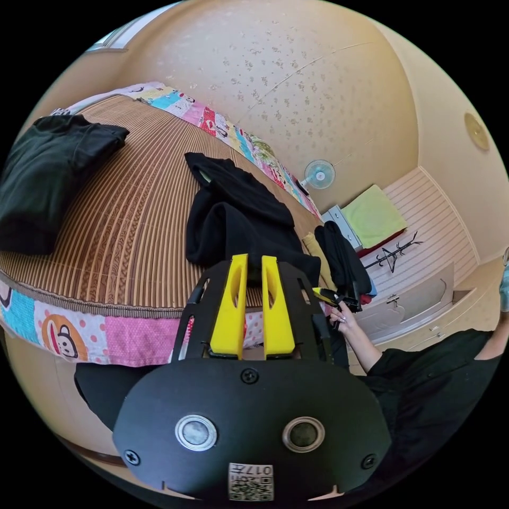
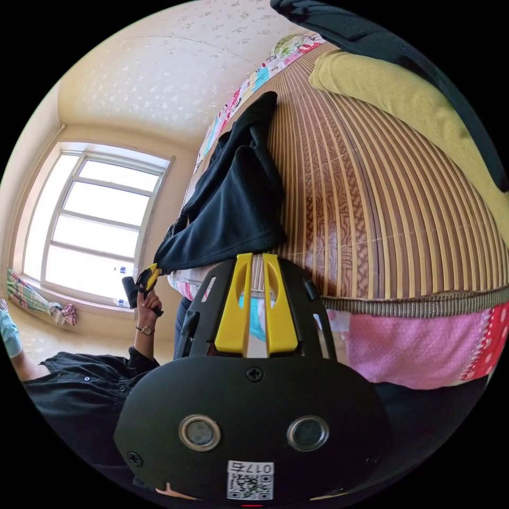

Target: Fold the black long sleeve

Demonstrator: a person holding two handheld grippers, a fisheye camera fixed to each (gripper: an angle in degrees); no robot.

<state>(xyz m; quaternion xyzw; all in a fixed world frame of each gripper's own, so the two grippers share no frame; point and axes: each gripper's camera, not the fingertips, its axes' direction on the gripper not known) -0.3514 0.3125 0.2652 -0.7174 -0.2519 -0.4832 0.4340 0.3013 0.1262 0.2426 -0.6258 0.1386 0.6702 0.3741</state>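
Your black long sleeve (image 1: pixel 238 217) lies crumpled in a heap on the woven bamboo mat (image 1: pixel 127 212), near the bed edge closest to you, with one part trailing off toward the far side. In the right gripper view the same garment (image 2: pixel 228 207) bunches up at the mat's border, one corner hanging over the edge.

Your left gripper (image 1: pixel 253 265) hovers just short of the heap with its yellow jaws drawn nearly together, a thin gap between them and no cloth in it. Your right gripper (image 2: pixel 256 262) sits at the mat's edge beside the garment, its jaws likewise almost closed on nothing. In the left gripper view that right gripper is out to the side, near a dark bundle of clothes (image 1: pixel 342 254) and an olive-yellow cloth (image 2: pixel 403 90).

By the look of it, folding has not begun: you are at the approach, before any grasp. The next move calls for parting both jaws, finding two matching points such as shoulders or hem corners, and pulling the shirt flat on the mat. A separate folded black garment (image 1: pixel 47 175) lies well apart; leave it alone.
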